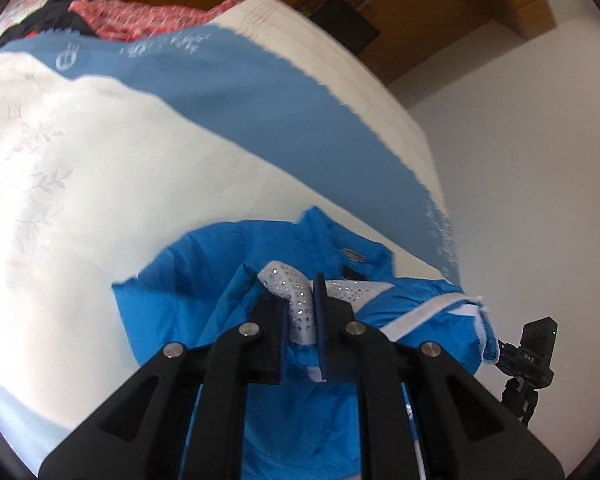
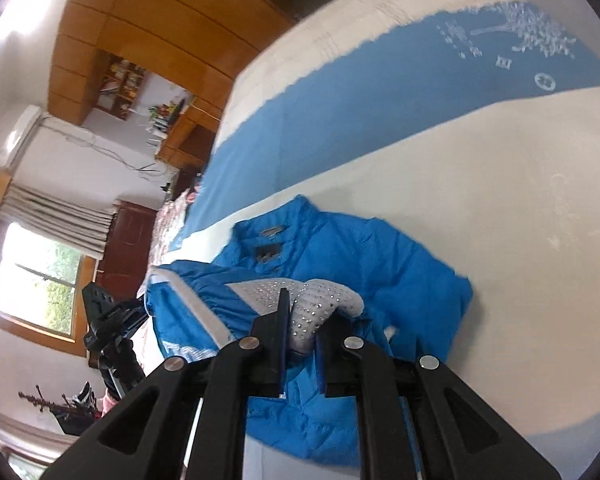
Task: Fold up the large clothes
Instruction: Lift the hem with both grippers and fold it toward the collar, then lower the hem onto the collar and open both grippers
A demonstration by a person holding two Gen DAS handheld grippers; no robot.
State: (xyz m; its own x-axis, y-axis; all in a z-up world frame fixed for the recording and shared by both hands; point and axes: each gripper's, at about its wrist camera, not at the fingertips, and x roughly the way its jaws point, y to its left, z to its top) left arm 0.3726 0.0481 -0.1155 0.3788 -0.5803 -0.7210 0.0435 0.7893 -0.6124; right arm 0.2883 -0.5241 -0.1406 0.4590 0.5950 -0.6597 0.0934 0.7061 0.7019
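Observation:
A bright blue padded jacket (image 1: 204,280) lies on the white bed; it also shows in the right wrist view (image 2: 380,272). It has a white studded panel (image 1: 296,300) and white trim. My left gripper (image 1: 300,304) is shut on the studded panel and lifts that part above the rest. My right gripper (image 2: 304,320) is shut on the same studded fabric (image 2: 320,296), which bulges between its fingers. The jacket's collar and dark label (image 2: 266,254) lie flat beyond the grippers.
The bed cover (image 1: 100,184) is white with a broad blue band (image 1: 260,92). A pile of red and dark clothes (image 1: 112,16) lies at the far end. A black tripod device (image 1: 534,352) stands beside the bed. Wooden cabinets (image 2: 140,20) and a window (image 2: 40,280) stand beyond.

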